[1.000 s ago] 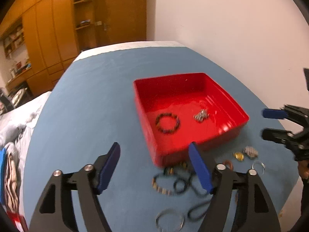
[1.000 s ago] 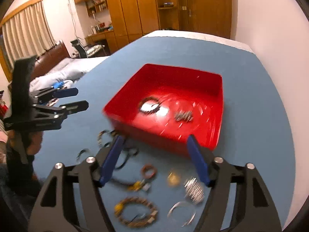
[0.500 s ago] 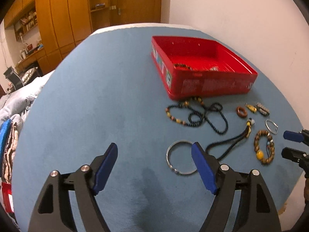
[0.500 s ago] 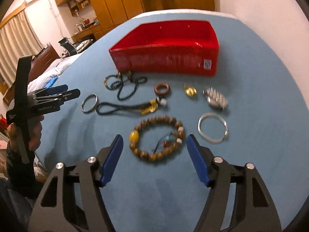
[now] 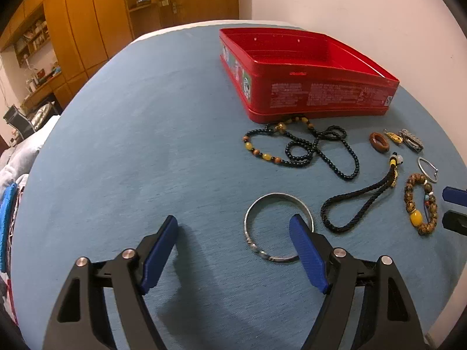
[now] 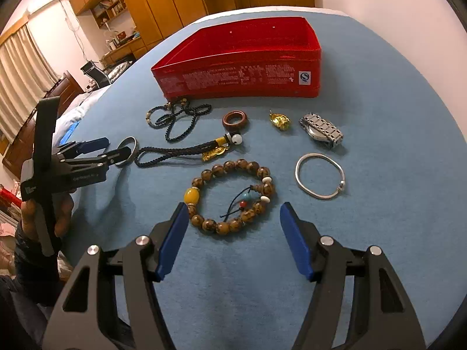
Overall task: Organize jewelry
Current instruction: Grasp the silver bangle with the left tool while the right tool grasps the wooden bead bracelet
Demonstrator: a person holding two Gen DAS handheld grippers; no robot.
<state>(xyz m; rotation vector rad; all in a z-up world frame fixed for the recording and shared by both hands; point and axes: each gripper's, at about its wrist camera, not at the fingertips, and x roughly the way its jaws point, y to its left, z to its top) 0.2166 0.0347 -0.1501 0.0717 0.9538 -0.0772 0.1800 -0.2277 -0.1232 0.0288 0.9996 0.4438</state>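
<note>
The red tin [image 5: 318, 96] stands on the blue tabletop [image 5: 140, 145], with loose jewelry in front of it. My left gripper [image 5: 233, 226] is open and low over the cloth. Its right finger overlaps the inside of a silver bangle [image 5: 274, 195], and nothing is gripped. My right gripper [image 6: 235, 211] is open just short of a wooden bead bracelet [image 6: 242, 163] with a yellow bead, and its pads are clear of the beads. In the right wrist view the left gripper [image 6: 96, 150], held in a hand [image 6: 62, 215], partly hides the silver bangle [image 6: 130, 143].
Between the tin and the grippers lie a black bead necklace [image 5: 315, 148], a black cord lanyard [image 6: 175, 151], a brown ring [image 6: 235, 119], a gold charm [image 6: 280, 121], a metal watch [image 6: 321, 129] and a thin silver bangle [image 6: 319, 175]. Wooden cabinets [image 5: 87, 29] and a bed stand beyond the table.
Both grippers have come down from above the tin to just over the cloth, so the tin's inside is now hidden. The right jaws have narrowed slightly.
</note>
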